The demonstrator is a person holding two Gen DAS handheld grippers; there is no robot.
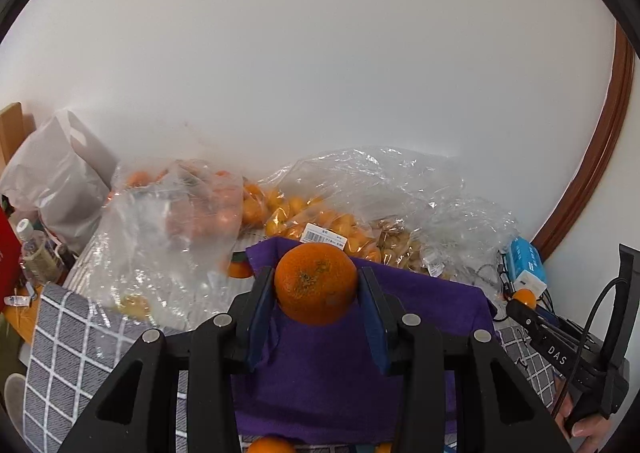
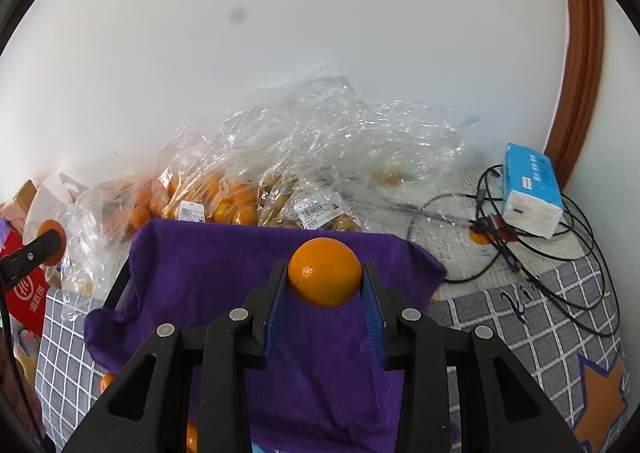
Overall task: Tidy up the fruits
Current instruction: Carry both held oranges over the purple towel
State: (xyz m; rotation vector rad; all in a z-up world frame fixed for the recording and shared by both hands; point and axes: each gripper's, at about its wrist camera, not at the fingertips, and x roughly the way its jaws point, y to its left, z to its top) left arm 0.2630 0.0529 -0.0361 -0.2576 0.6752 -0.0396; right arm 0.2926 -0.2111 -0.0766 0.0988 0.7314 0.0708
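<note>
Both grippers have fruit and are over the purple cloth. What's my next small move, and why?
Probably lower both onto the purple cloth before opening. The left gripper is shut on a rough-skinned orange, the right gripper on a smooth orange; both fruits appear to hang above the cloth, so releasing now could let them roll.

This looked like a lived-in home, not a shop or lab: beyond the jaws a table under a grey checked cloth (image 2: 532, 313) stood against a plain white wall (image 2: 320, 53), crowded with clear grocery bags (image 2: 320, 141), a tissue pack (image 2: 530, 193) among loose cables (image 2: 568, 253) right of the jaws, and a curved wooden door frame (image 2: 580, 73)
</note>
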